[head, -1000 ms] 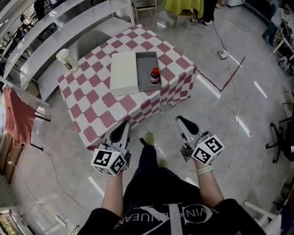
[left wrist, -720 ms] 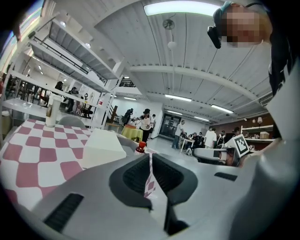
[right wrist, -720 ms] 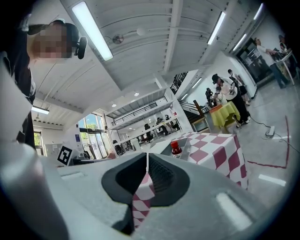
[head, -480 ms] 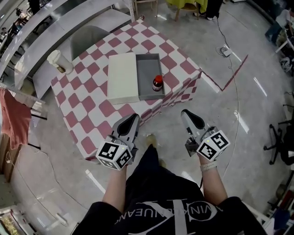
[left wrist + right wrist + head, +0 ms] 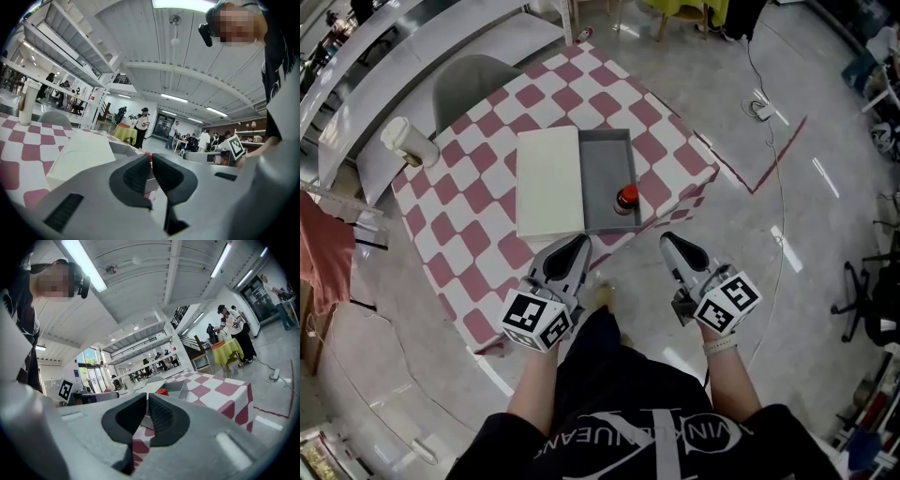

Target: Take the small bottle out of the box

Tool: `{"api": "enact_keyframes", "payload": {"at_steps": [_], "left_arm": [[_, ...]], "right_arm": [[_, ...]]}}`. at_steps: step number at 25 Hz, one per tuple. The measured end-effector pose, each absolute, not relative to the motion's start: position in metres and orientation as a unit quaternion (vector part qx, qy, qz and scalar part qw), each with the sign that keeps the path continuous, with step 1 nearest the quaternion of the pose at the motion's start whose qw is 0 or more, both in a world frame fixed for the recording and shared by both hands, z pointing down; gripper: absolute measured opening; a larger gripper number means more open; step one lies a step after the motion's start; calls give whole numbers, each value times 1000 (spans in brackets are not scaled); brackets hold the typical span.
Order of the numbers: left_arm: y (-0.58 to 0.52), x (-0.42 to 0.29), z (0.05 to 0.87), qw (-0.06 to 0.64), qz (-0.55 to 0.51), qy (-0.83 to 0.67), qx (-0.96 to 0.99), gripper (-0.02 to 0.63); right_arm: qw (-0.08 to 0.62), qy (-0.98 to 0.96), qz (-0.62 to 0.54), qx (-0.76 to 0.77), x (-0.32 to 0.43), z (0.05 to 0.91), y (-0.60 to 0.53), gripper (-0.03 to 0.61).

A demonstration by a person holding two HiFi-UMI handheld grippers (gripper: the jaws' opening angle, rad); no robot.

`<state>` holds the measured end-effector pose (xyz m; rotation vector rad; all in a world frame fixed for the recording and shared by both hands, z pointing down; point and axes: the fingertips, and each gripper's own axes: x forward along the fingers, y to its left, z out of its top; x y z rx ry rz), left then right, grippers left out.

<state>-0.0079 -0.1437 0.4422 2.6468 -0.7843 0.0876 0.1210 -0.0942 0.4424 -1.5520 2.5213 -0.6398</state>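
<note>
Two grippers were in our hands, the left gripper (image 5: pixel 568 253) and the right gripper (image 5: pixel 679 249), side by side and apart from each other, both pointing toward the table (image 5: pixel 487 246). In the head view the left one's tip reached the near edge of the red-and-white chequered cloth (image 5: pixel 450 202), while the right one hung over the grey floor (image 5: pixel 787 309), just off the table's near corner.

In the left gripper view we saw the left gripper (image 5: pixel 151 161) clenched, its dark ribbed pads drawn together with nothing between them. The right gripper view showed the same of the right gripper (image 5: pixel 146 411): pads closed on each other and empty.

We saw the small bottle (image 5: pixel 626 198) standing upright inside the open grey box (image 5: pixel 607 173), in its near right part, close to the right wall; its red cap (image 5: pixel 161 392) showed above the box rim past the right gripper's closed jaws. Neither gripper touched the bottle or the box. A pale lid (image 5: pixel 549 181) lay flat on the cloth, right against the box's left side.

Farther off, a white cup (image 5: pixel 406 142) stood near the table's far left corner, and a grey chair (image 5: pixel 469 80) stood against the far side. Several people (image 5: pixel 142 125) stood in the hall behind.
</note>
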Motion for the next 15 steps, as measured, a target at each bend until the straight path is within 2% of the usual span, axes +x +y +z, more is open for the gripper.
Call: {"api": "enact_keyframes", "payload": {"at_steps": [15], "left_arm": [[-167, 15, 458, 210, 44, -245, 945, 21]], "right_arm": [[0, 845, -162, -510, 120, 448, -147, 23]]}}
